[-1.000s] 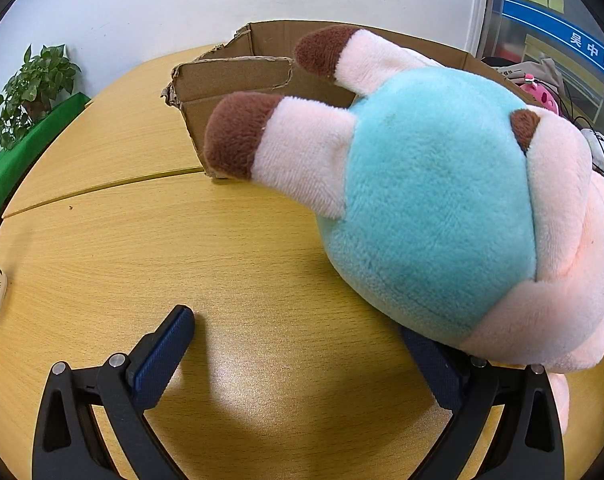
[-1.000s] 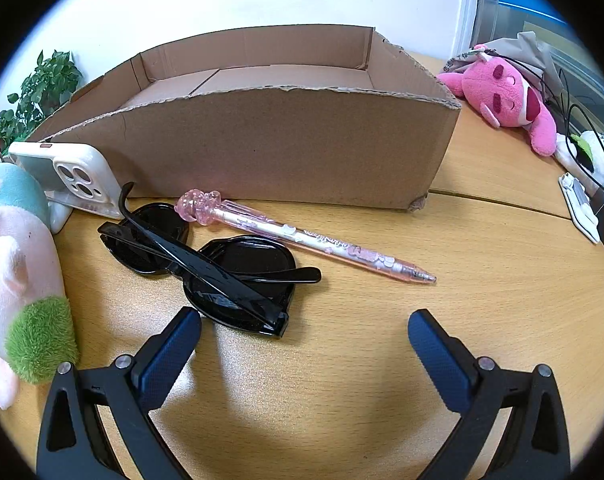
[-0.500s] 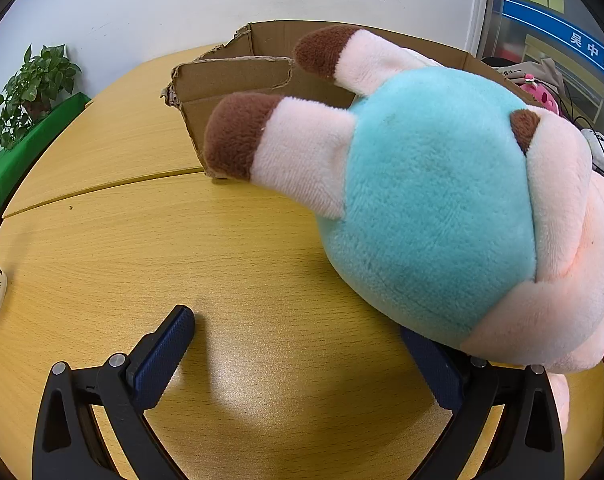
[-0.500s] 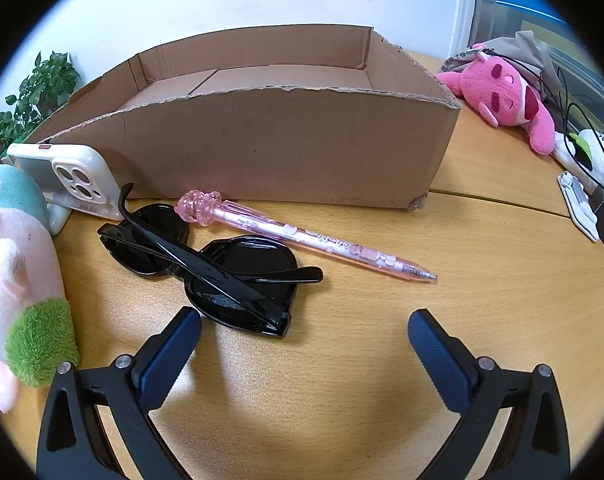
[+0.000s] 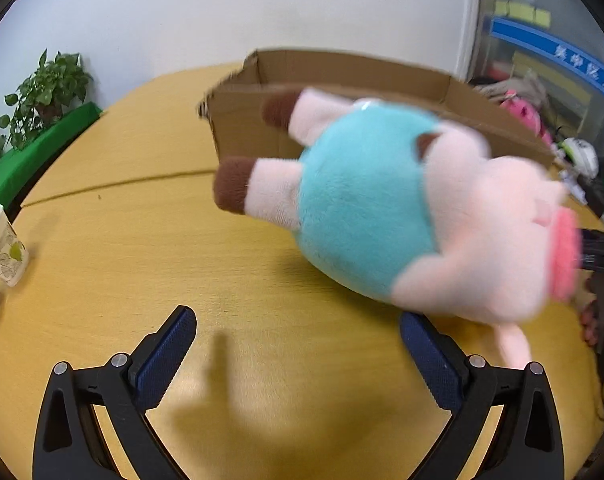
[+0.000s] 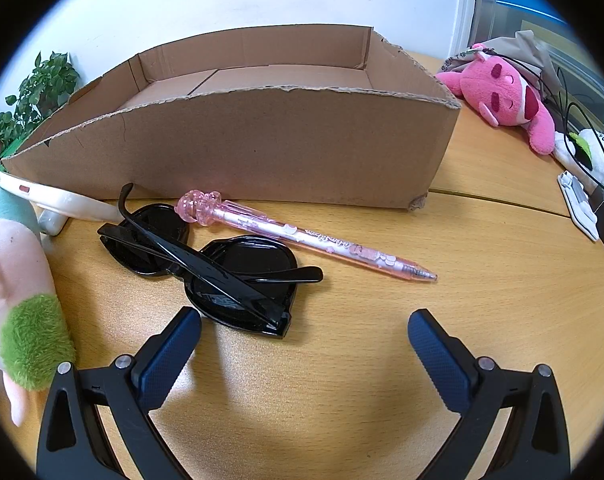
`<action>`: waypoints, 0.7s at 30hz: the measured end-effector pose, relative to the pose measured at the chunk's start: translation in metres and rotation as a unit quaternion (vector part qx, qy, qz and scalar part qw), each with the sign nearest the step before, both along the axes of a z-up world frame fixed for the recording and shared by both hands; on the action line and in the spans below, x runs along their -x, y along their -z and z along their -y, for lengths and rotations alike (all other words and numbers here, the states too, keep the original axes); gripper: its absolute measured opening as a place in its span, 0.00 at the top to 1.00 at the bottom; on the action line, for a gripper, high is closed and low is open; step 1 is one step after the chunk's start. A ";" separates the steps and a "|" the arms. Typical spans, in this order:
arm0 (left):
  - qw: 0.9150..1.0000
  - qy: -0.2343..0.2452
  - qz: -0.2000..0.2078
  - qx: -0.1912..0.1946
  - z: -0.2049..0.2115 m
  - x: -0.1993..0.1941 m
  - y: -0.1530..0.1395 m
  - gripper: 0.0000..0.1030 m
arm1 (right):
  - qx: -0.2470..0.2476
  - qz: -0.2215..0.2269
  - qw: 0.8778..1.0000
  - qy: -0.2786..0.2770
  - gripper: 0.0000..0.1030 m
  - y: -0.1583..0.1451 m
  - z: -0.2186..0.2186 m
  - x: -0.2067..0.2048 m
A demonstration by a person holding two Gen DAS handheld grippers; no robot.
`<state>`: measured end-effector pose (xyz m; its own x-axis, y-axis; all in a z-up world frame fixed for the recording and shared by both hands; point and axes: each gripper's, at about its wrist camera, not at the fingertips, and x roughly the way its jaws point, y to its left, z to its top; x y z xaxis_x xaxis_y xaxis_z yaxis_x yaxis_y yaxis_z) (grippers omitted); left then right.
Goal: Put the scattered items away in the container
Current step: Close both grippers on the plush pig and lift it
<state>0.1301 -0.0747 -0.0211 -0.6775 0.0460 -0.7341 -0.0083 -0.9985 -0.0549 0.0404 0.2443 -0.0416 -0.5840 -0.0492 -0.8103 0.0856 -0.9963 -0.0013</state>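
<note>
The left gripper (image 5: 298, 344) stands wide open over a yellow wooden table (image 5: 142, 248), its blue-padded fingers (image 5: 166, 356) spread well apart and holding nothing. A plush pig (image 5: 385, 208) in pale pink with a turquoise body and brown hooves lies just ahead of the right finger, blurred in the left wrist view; whether the finger touches it cannot be told. Behind the toy sits the cardboard box (image 5: 341, 76), its top open and its edges torn.

The right gripper (image 6: 303, 338) is likewise spread wide and empty above the same table. Black sunglasses (image 6: 218, 264) lie folded just in front of its left finger, with a pink translucent pen (image 6: 302, 236) lying slantwise beside them, its ornamented end close to the box's near wall (image 6: 262, 148). A white phone (image 6: 58, 200) lies near the box's left corner, its left end hidden by the plush pig at the frame's left edge, which shows a green patch. The box interior that can be seen holds no items.

Beyond the box's right end a bright pink plush toy (image 6: 505, 96) lies on the table among cables. A potted plant (image 5: 46, 96) stands at far left, and patterned paper cups (image 5: 2, 248) sit at the table's left edge.
</note>
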 end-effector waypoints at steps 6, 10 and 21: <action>0.994 0.033 -0.033 -0.096 0.005 -0.004 -0.037 0.00 | 0.000 0.000 1.000 0.004 0.00 -0.001 0.002 -0.006; 0.989 0.021 -0.019 -0.145 0.010 0.024 -0.043 0.00 | 0.000 0.000 1.000 -0.002 0.00 0.000 0.003 -0.017; 0.972 0.021 0.028 -0.231 0.014 0.069 -0.004 0.02 | 0.000 0.000 1.000 -0.007 0.00 0.000 0.003 -0.026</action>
<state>0.0606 -0.0886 -0.0174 -0.6280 0.4071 -0.6633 -0.0331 -0.8655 -0.4998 0.0661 0.2414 -0.0411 -0.5831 -0.0586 -0.8103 0.1005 -0.9949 -0.0004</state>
